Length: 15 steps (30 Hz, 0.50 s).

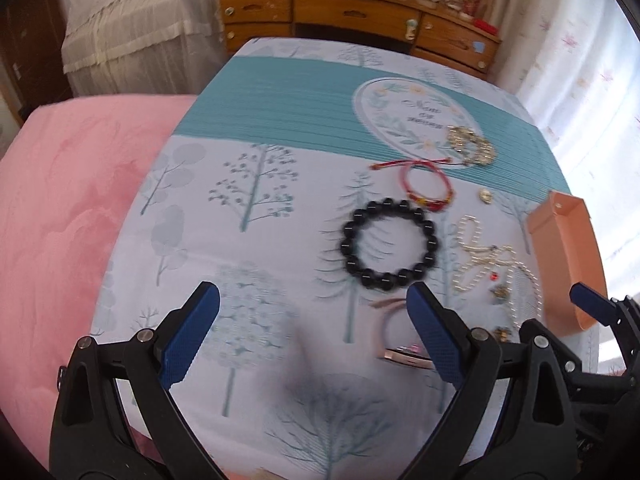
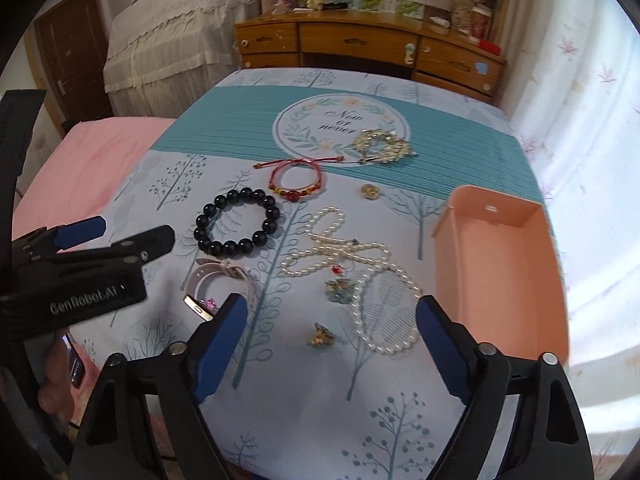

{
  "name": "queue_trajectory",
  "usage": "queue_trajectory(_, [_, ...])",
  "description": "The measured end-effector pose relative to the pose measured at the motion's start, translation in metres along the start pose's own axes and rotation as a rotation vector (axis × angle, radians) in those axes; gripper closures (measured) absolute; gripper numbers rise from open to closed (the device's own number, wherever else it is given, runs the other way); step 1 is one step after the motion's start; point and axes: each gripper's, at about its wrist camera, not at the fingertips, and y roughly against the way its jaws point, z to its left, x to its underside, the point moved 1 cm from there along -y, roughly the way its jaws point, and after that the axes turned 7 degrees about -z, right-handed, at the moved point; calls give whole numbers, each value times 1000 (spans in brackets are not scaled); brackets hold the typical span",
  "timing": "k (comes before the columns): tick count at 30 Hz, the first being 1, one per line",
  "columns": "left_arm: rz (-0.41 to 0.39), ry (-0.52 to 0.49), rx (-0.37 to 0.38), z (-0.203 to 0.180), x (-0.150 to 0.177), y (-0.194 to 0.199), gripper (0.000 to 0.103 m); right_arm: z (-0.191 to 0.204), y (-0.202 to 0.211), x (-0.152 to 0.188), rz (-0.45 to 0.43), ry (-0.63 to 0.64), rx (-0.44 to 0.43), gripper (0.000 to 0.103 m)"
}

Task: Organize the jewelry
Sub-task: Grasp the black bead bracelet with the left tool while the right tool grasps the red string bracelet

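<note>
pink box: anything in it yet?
Empty. The right wrist view shows the pink box's bare floor and walls; the pearl necklace and black bead bracelet lie outside on the cloth.

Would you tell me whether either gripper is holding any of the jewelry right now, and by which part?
Nothing is held: the left gripper and right gripper both stand open above the cloth, empty.

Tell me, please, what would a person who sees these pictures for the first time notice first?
Probably the black bead bracelet, a dark ring on the pale tree-print cloth. To its right a white pearl necklace lies in loose loops, and beside that stands an empty peach-coloured box near the cloth's right edge. Both grippers, left and right, hover open above the cloth.
</note>
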Motion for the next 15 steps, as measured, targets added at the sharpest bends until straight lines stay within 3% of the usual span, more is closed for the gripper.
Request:
queue_trajectory(5, [57,74,-28,34,-5,-24,14,5,-44,-20,84,-34,-122,39])
queue_trajectory(13, [144,48,-5,28,-14,-60,23,-1,-117,-75,147,-72,-148,50])
queue_trajectory(15, [154,31,5,21,-19,-68,24,-7,-136,-90,173,-99,-145,61])
